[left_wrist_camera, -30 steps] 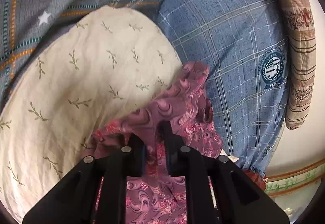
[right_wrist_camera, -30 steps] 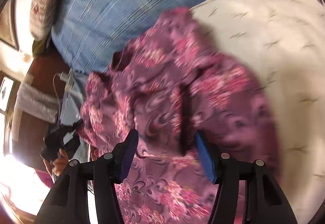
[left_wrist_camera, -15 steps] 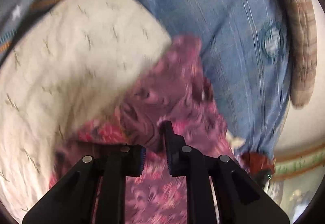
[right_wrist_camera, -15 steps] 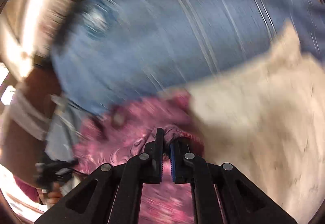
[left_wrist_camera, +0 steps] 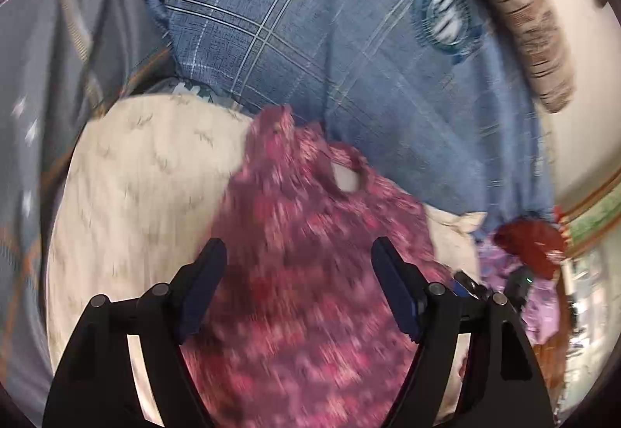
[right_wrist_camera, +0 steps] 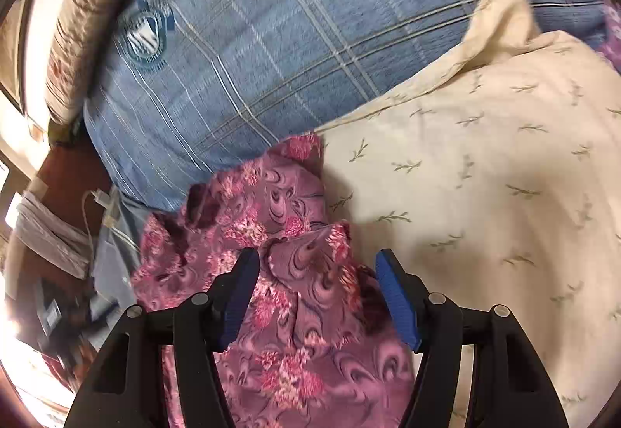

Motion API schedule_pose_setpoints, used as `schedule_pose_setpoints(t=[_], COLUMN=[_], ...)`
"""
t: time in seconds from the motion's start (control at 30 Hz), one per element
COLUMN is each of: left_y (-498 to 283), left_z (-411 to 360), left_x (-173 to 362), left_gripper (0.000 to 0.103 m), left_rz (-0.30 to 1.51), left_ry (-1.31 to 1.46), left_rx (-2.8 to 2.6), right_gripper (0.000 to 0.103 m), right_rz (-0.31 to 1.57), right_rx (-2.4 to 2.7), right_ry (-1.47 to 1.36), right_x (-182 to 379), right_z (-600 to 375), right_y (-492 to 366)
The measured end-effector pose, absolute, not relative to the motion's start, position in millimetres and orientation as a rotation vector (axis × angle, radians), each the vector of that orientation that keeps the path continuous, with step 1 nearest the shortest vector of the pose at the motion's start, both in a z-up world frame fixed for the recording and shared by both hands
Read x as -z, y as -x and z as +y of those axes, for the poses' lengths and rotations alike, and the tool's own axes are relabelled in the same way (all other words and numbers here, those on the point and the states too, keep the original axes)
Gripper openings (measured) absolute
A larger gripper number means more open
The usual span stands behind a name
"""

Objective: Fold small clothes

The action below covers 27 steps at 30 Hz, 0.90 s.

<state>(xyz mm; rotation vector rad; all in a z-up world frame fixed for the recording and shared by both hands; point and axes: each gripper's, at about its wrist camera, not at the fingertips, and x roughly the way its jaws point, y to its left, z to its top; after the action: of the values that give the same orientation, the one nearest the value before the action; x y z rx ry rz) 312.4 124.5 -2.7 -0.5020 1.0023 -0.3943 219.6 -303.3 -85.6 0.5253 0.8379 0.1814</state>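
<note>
A small purple-pink floral garment (left_wrist_camera: pixel 302 272) lies crumpled on a cream pillow with a leaf print (left_wrist_camera: pixel 147 187). In the left wrist view it is blurred. My left gripper (left_wrist_camera: pixel 299 265) is open, its fingers apart over the garment. The garment (right_wrist_camera: pixel 279 241) is sharp in the right wrist view, lying at the left edge of the cream pillow (right_wrist_camera: pixel 485 195). My right gripper (right_wrist_camera: pixel 316 268) is open, with a raised fold of the cloth between the blue pads; nothing is pinched.
A blue plaid pillow (left_wrist_camera: pixel 330 39) with a round badge lies behind the cream one, also in the right wrist view (right_wrist_camera: pixel 291 39). A brown striped bolster (left_wrist_camera: pixel 520 0) lies beyond it. Grey starred bedding (left_wrist_camera: pixel 46 78) is at the left. A white cable (right_wrist_camera: pixel 97 202) hangs by the bedside.
Both grippers were shut on the garment half a second ago and have opened. The garment has dropped onto the cream pillow.
</note>
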Motion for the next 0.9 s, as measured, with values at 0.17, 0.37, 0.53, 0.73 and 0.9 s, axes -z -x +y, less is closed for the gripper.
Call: schedule_pose_setpoints(t=[0.17, 0.37, 0.53, 0.73, 0.9], left_y=[-360, -381, -381, -335, -282], left_z=[88, 114, 132, 144, 116], left_x=[34, 46, 65, 30, 27], left_gripper=[0.029, 0.017, 0.016, 0.038, 0.048], left_rz=[1.123, 1.058, 1.131, 1.055, 1.054], left_ry=[0.357, 0.443, 0.468, 0.546, 0.597], left_rx=[0.288, 0.105, 0.086, 0.228, 0.375], right_gripper=[0.007, 0.007, 0.013, 0.039, 0.052], right_rz=[0.873, 0.627, 0.836, 0.747, 0.723], right_rx=[-0.195, -0.174, -0.036, -0.159, -0.195], right_ry=[-0.337, -0.490, -0.418, -0.609, -0.616], right_x=[88, 37, 90, 79, 79], right_z=[-263, -291, -288, -309, -308], right_y=[-246, -271, -314, -280, -246])
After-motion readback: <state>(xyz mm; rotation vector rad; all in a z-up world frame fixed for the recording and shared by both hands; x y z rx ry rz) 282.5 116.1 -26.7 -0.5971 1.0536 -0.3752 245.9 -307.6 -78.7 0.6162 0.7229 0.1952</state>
